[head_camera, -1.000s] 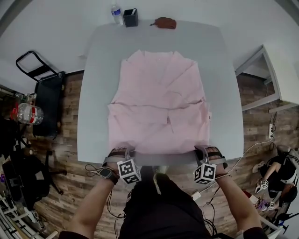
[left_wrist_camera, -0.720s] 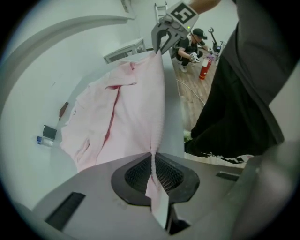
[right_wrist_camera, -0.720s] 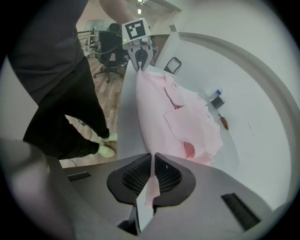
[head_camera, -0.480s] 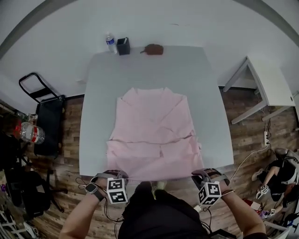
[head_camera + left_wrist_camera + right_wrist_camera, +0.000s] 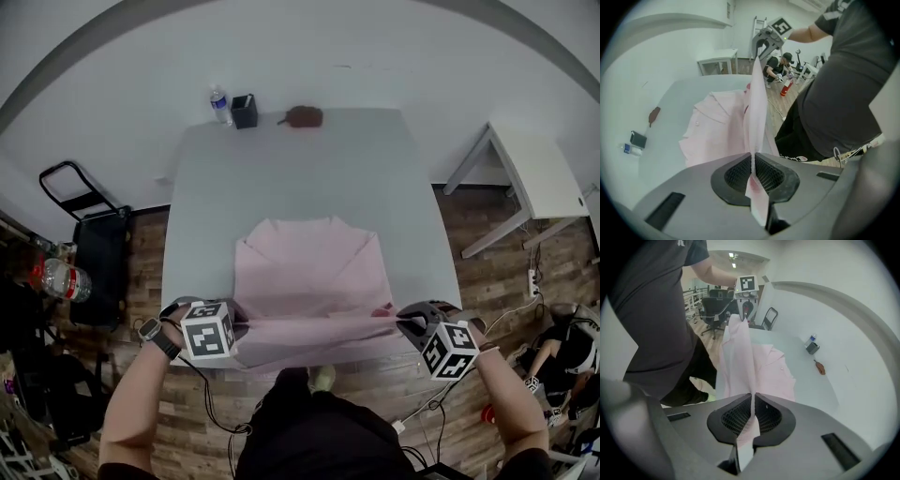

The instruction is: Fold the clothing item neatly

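1. At the 6 o'clock edge of the grey table [image 5: 309,169], the pink shirt [image 5: 309,277] has its near hem held up clear of the tabletop. Its far part lies flat toward 12 o'clock.
2. Left gripper [image 5: 236,328], at the hem's 9 o'clock corner: jaws clenched on a fold of shirt fabric, which passes between the ribbed pads [image 5: 738,174].
3. Right gripper [image 5: 401,323], at the hem's 3 o'clock corner: jaws clamped on the fabric in the same way.
4. The hem spans taut between the two grippers.
5. Along the table's 12 o'clock edge stand a water bottle [image 5: 218,105], a black pen holder [image 5: 245,111] and a brown object [image 5: 302,116], all well apart from the shirt.
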Motion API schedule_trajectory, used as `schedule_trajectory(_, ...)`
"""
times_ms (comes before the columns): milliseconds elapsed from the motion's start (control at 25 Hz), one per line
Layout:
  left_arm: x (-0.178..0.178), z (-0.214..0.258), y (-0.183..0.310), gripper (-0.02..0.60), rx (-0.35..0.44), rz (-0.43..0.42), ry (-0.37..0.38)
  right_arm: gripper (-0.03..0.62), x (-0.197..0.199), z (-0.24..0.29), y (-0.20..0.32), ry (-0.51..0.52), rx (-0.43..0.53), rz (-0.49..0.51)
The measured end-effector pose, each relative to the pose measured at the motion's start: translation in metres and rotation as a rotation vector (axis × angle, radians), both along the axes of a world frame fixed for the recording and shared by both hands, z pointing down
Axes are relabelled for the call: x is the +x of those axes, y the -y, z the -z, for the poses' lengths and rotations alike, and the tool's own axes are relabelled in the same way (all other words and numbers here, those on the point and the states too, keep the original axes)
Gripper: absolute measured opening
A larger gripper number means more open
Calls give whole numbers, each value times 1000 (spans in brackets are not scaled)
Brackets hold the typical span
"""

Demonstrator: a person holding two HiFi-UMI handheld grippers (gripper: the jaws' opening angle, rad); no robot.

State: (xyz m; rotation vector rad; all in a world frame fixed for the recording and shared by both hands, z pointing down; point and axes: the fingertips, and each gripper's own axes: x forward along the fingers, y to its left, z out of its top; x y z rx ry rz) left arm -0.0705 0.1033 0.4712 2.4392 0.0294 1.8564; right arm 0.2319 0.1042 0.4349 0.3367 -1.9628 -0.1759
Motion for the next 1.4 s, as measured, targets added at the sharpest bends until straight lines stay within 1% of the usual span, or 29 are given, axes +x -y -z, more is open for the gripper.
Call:
schedule_trajectory(80, -2, -1, 38, 21, -13, 20, -2, 31, -2, 0, 42, -4, 9, -24)
schedule_trajectory(160, -6, -10, 75, 21, -43, 37, 8, 31, -7, -7, 84, -8, -6, -49)
schedule_trajectory(280, -12, -30, 125, 21, -87, 43, 40, 31, -13, -28, 137, -22, -63, -89)
schedule_trajectory(400, -11, -53, 163, 21, -133, 28, 58, 31, -12, -56, 175, -68, -131, -119)
schedule_trajectory(560, -7, -89, 195, 21, -211, 20, 61, 31, -9, -97, 203, -116, -209, -154)
schedule_trajectory(680, -1, -118, 200, 21, -270, 29, 63, 31, -1, -128, 207, -131, -252, -171)
schedule_trajectory(760, 9, -133, 197, 21, -288, 42, 62, 31, 10, -147, 206, -134, -263, -183)
schedule_trajectory(840, 13, -146, 201, 25, -276, 64, 56, 32, 17, -164, 208, -131, -259, -207)
schedule_trajectory(920, 9, -151, 210, 65, -274, 102, 39, 33, 18, -178, 216, -116, -250, -245)
schedule_trajectory(960, 4, -150, 215, 81, -277, 125, 28, 45, 19, -179, 221, -100, -236, -270)
schedule_trajectory(1000, 0, -145, 220, 95, -273, 148, 20, 98, 21, -174, 227, -74, -209, -299)
schedule_trajectory(1040, -6, -138, 226, 100, -258, 171, 13, 129, 23, -161, 236, -33, -167, -330)
schedule_trajectory(1120, -22, -115, 239, 101, -201, 225, -12, 135, 13, -117, 247, 90, -68, -371)
schedule_trajectory(1160, -33, -102, 243, 101, -165, 257, -34, 135, -2, -93, 243, 163, -36, -365)
schedule_trajectory(1200, -42, -88, 244, 101, -127, 289, -61, 135, -21, -71, 230, 230, -27, -333)
schedule_trajectory(1240, -48, -75, 239, 101, -94, 314, -92, 135, -42, -55, 206, 282, -42, -279)
schedule_trajectory(1280, -50, -63, 229, 101, -68, 330, -123, 133, -61, -47, 175, 311, -74, -214)
schedule_trajectory(1320, -48, -55, 215, 101, -49, 336, -150, 133, -76, -46, 142, 318, -115, -147)
schedule_trajectory(1400, -35, -46, 184, 101, -25, 333, -194, 133, -96, -59, 79, 294, -191, -36)
